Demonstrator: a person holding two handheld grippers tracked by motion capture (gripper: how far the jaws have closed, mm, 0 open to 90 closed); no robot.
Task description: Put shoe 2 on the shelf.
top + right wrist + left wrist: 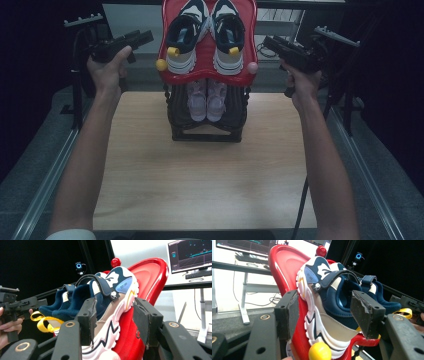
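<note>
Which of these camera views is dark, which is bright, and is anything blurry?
The high view is dim and bluish, its surroundings nearly black, though the navy sneakers on the red rack stay readable. The left gripper view is bright, its window background washed out, its own jaws soft up close. The right gripper view has a pale bright wall, a glowing monitor, and slightly soft foreground jaws.

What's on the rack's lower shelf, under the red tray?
A pair of lilac shoes stands on the black rack, below the red tray holding the navy-and-white sneakers. The tray covers their far ends and anything behind them.
</note>
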